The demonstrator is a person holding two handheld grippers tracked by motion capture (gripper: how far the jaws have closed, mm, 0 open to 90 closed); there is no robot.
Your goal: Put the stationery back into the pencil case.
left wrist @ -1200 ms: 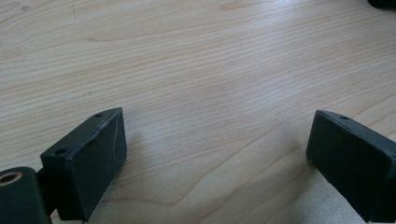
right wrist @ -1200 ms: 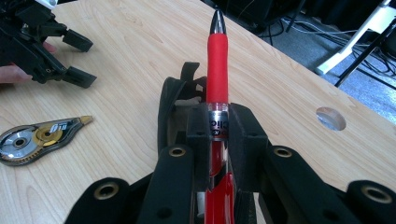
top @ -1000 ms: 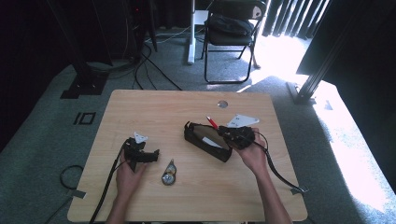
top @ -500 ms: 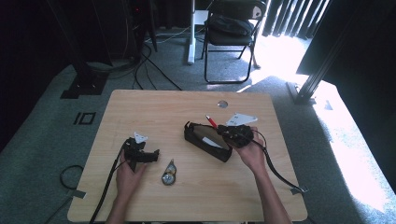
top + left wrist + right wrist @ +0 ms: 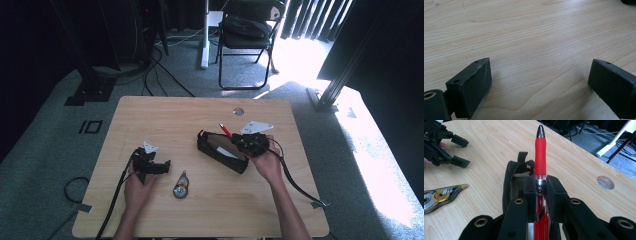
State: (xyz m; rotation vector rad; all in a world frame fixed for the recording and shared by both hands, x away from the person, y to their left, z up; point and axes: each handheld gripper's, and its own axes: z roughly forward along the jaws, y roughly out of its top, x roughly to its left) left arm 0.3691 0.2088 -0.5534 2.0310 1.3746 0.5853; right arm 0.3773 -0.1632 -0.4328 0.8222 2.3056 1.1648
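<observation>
From above, at the table's centre, a black pouch (image 5: 222, 150) lies slanted, one end toward ten o'clock and the other toward four. The right gripper (image 5: 243, 142) sits at its two o'clock edge, clamped on a red pen (image 5: 224, 129) whose tip pokes toward eleven o'clock over the pouch's far rim. Something white shows inside the pouch; I cannot tell what it is. Over at eight o'clock the left gripper (image 5: 161, 165) rests on the wood, and a tape dispenser (image 5: 180, 187) lies just beside it toward five o'clock, untouched. A grey hole (image 5: 238, 111) marks the table (image 5: 150, 115) at twelve o'clock.

Along the left gripper's (image 5: 539, 75) own view, the jaws stand wide apart with bare wood between them, gripping nothing.

Along the right gripper's (image 5: 539, 191) view, the jaws pinch the pen (image 5: 540, 150) at its silver band, red grip and dark tip running straight up to twelve o'clock. The pouch (image 5: 512, 183) gapes directly beneath, its opening at nine o'clock of the pen. The dispenser (image 5: 441, 196) lies at eight o'clock, and the left gripper (image 5: 459, 151) waits at ten.

My reading: the pen is picked up and brought over the pouch but not yet inside. What remains is lowering it in, letting go, and probably packing the dispenser as well.
</observation>
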